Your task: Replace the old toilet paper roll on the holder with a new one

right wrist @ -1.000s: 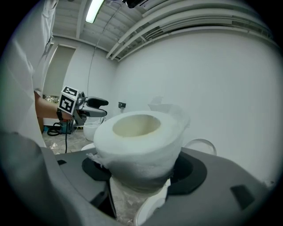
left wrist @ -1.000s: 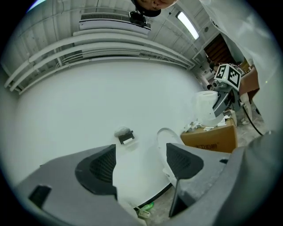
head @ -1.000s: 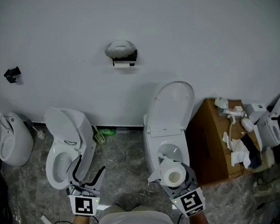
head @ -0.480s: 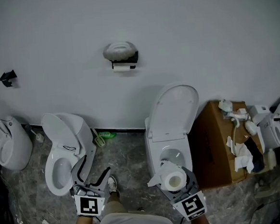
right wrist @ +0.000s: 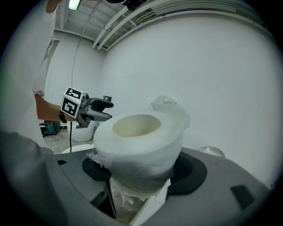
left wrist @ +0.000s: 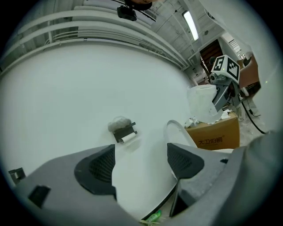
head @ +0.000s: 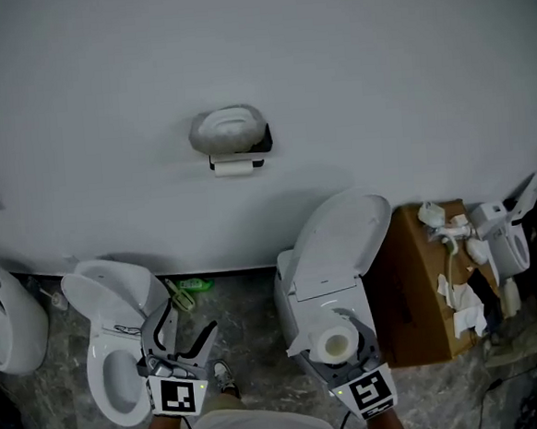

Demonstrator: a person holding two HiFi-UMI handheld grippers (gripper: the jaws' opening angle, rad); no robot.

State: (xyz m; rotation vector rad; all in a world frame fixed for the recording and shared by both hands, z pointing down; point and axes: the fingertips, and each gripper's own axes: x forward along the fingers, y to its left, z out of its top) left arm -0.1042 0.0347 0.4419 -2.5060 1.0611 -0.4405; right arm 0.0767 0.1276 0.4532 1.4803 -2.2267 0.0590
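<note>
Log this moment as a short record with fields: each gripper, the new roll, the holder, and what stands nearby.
left gripper: open, nothing between the jaws
right gripper: shut on full white toilet paper roll, core upward
black wall holder: carries thin white old roll
holder top: pale rounded object, kind unclear
gap: neither gripper touches the holder
nearby: white toilet, lid raised; brown cardboard box beside it

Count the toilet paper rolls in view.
2. One full white toilet paper roll clamped in the right gripper; one thin white roll on the black wall-mounted holder. Others could be hidden behind the brown cardboard box.
</note>
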